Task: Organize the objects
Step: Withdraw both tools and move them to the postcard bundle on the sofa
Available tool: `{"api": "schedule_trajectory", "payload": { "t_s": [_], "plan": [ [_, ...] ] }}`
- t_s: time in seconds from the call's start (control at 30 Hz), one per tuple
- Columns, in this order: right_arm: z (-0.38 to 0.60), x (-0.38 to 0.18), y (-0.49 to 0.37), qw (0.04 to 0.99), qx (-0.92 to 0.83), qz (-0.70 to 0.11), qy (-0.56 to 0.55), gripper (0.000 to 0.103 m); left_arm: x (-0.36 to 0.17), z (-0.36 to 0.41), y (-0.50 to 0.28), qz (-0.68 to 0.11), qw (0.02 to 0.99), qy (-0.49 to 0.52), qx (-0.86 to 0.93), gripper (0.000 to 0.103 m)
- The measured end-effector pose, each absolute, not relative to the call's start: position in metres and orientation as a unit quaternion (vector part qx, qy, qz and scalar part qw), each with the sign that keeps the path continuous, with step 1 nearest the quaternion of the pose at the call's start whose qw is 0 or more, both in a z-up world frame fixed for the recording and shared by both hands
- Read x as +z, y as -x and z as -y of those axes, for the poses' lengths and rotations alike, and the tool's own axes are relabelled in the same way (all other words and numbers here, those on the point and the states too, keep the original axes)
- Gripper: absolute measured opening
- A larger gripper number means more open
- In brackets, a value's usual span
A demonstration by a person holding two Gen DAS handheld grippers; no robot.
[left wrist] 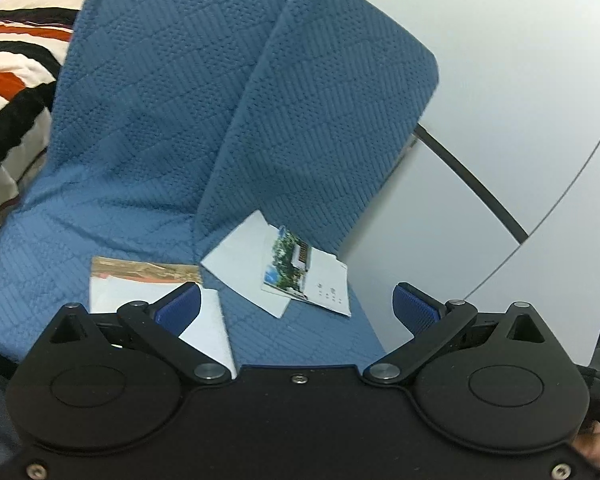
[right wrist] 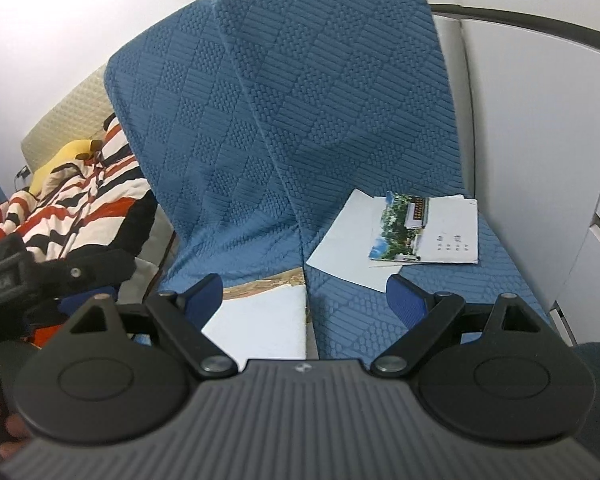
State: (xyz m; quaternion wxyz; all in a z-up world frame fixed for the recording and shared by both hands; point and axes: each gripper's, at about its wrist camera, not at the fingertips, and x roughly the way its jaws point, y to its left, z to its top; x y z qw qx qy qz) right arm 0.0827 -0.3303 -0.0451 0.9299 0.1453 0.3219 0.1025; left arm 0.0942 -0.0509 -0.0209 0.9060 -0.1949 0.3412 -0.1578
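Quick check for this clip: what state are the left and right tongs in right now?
Left tongs: open, nothing between the pads.
Right tongs: open, holding nothing; the papers lie untouched on the blue seat.

Right gripper [right wrist: 304, 300] open, empty, over blue sofa [right wrist: 284, 128].
Photo booklet [right wrist: 424, 228] at 1 o'clock on white sheet [right wrist: 348, 236]; second booklet [right wrist: 260, 324] at 11, between cushions.

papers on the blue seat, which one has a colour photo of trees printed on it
The booklet lying on top of the plain white sheet by the right backrest. The paper nearer the left claw shows only a brown strip.
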Motion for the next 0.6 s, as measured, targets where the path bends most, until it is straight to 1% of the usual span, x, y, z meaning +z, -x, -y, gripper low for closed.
{"api": "schedule_trajectory", "payload": {
  "t_s": [0.27, 0.6],
  "plan": [
    [0.357, -0.054, -0.076, 0.932, 0.077, -0.323, -0.145, 0.09, -0.037, 0.095, -0.102, -0.357, 0.896, 0.186, -0.186, 0.102],
    [0.385, -0.084, -0.076, 0.925, 0.054, -0.339, -0.159, 0.09, -0.057, 0.124, -0.114, -0.378, 0.887, 0.18, -0.197, 0.102]
  ]
}}
